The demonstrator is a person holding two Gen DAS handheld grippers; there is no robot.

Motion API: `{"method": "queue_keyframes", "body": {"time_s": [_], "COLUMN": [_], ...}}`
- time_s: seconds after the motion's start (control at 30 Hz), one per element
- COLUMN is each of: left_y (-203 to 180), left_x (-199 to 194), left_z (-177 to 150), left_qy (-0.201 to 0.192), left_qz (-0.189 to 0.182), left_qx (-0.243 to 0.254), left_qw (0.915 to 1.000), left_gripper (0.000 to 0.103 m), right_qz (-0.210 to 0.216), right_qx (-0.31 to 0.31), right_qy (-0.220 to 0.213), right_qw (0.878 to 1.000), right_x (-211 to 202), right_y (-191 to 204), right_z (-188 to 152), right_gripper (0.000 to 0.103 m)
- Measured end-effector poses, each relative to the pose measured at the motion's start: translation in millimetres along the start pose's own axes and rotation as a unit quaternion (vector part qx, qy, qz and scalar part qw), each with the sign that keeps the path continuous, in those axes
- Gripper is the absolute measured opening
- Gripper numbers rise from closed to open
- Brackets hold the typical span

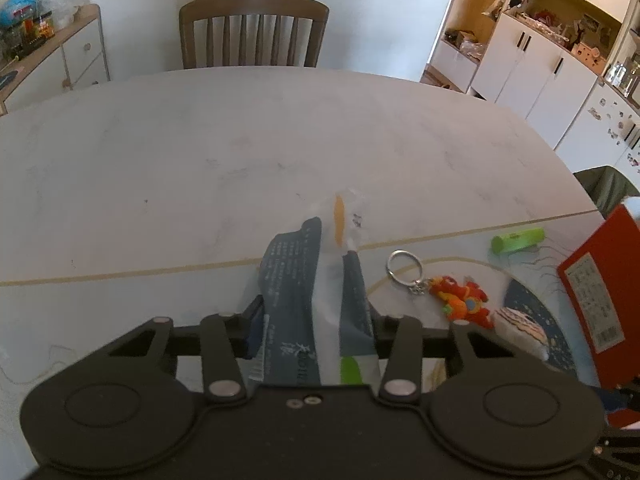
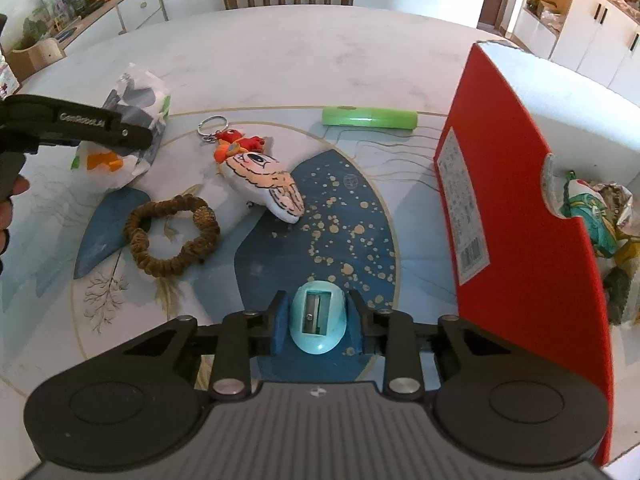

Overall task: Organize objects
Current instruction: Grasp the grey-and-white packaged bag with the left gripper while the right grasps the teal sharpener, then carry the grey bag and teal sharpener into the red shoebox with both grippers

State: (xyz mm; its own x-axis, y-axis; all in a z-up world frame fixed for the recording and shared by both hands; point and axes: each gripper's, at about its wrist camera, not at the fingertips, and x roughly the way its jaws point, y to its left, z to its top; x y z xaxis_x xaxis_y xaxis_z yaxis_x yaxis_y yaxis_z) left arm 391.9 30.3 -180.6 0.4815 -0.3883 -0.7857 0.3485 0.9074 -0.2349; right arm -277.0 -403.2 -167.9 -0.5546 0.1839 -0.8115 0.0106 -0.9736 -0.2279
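Note:
My left gripper (image 1: 316,320) is shut on a white and dark blue snack packet (image 1: 310,280), held just above the table's left part. The right wrist view shows the same packet (image 2: 138,88) sticking out past the left gripper's fingers (image 2: 132,136). My right gripper (image 2: 318,312) is shut on a light blue egg-shaped pencil sharpener (image 2: 316,336), low over the blue patterned mat (image 2: 344,216). An open red box (image 2: 520,220) stands on the right, with several packets (image 2: 592,216) inside it.
On the mat lie a plush fish keychain (image 2: 264,180) with a metal ring, a brown beaded bracelet (image 2: 172,236) and a green tube (image 2: 370,117). A wooden chair (image 1: 254,36) stands behind the white marble table (image 1: 160,152). Cabinets line both side walls.

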Motion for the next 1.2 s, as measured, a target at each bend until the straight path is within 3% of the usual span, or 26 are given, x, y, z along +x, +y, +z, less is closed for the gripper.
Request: {"method": "queue_keyframes", "body": {"time_s": [0.23,0.53,0.9,1.2], "left_y": [-1.8,-20.1,-75.1,-130.9], "left_x": [-18.3,-66.9,-126.5,-151.1], "left_z": [-3.8,-3.9,-9.8,-14.1], "left_qy": [0.001,-0.003,-0.016,-0.022], "left_qz": [-0.01,-0.058,-0.092,-0.127], "left_qx": [-0.013,-0.016,0.021,0.05], "left_qw": [0.9999,0.9982,0.9954,0.9903], "left_gripper": [0.039,0.039,0.039,0.04], "right_qz": [0.007,0.029,0.046,0.04], "right_qx": [0.003,0.003,0.009,0.025], "right_qy": [-0.017,-0.049,-0.081,-0.1], "right_qw": [1.0,0.998,0.996,0.994], "right_x": [-21.2,-71.8,-125.6,-154.3], "right_y": [-2.3,-6.0,-20.8,-58.3], "right_z": [0.9,2.0,-1.1,-5.3], "right_gripper": [0.03,0.03,0.03,0.03]}}
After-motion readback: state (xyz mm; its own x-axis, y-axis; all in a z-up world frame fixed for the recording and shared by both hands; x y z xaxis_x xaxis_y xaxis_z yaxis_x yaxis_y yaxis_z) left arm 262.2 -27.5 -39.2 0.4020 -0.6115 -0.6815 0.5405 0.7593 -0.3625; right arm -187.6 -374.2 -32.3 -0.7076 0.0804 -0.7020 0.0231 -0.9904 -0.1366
